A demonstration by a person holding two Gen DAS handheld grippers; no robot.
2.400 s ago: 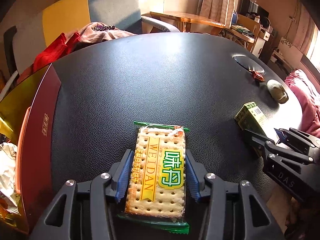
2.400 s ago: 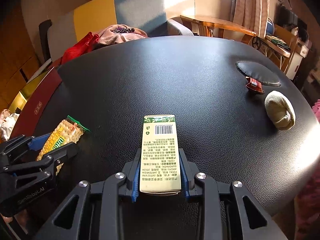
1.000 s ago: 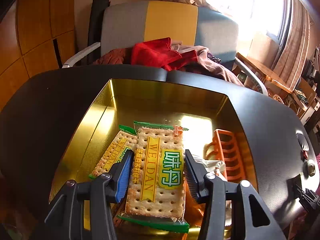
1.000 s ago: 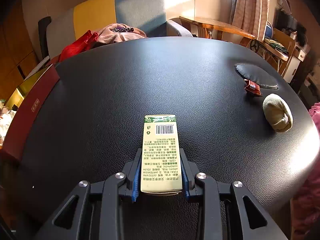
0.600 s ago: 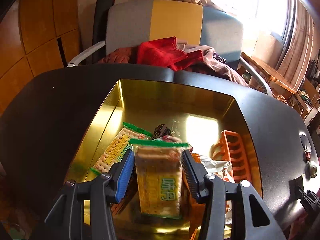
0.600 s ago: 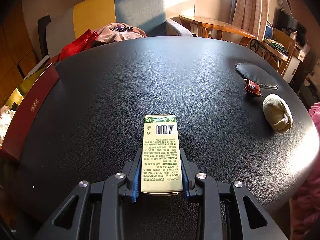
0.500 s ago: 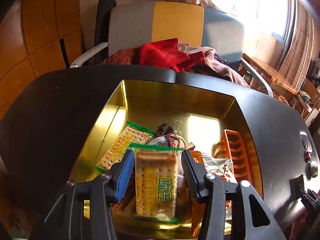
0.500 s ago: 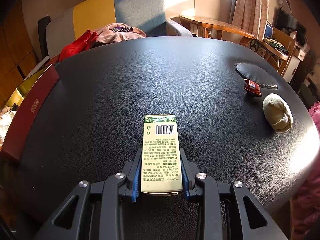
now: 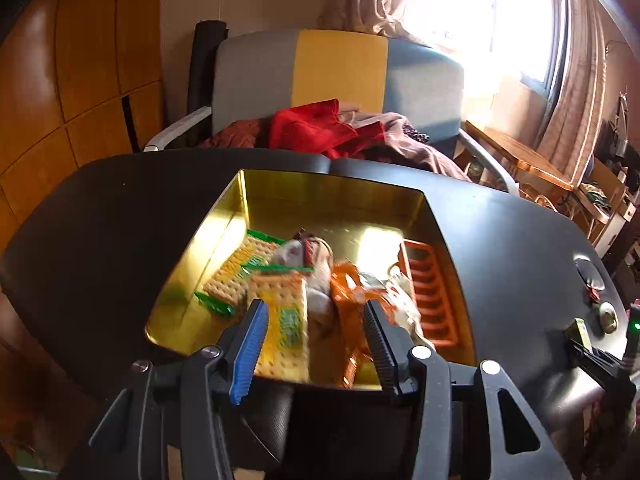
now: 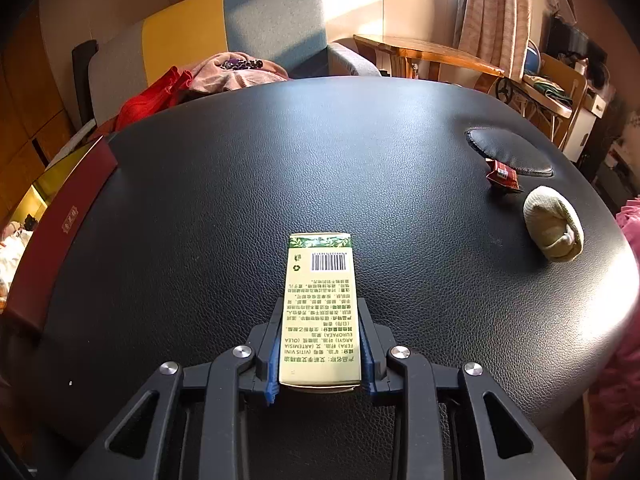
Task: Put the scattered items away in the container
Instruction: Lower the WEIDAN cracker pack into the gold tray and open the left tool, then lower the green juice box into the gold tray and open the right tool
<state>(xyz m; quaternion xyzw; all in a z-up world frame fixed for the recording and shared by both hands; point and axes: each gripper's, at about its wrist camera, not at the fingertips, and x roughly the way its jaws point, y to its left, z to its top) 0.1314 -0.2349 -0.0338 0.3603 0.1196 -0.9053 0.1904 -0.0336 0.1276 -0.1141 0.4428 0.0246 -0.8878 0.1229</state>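
The black counter [image 10: 360, 168] carries a gold tin [image 9: 332, 200]; well apart from it lie a red packet [image 10: 502, 175] and a beige pouch [image 10: 554, 224].

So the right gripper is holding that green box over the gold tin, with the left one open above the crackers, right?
Not quite. The right wrist view shows the right gripper holding the green box over the black table, not the gold tin. The left gripper is indeed open above the crackers.

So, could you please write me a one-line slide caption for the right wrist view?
Right gripper clamps a green-topped box above the black table, with a red packet and beige pouch far right.
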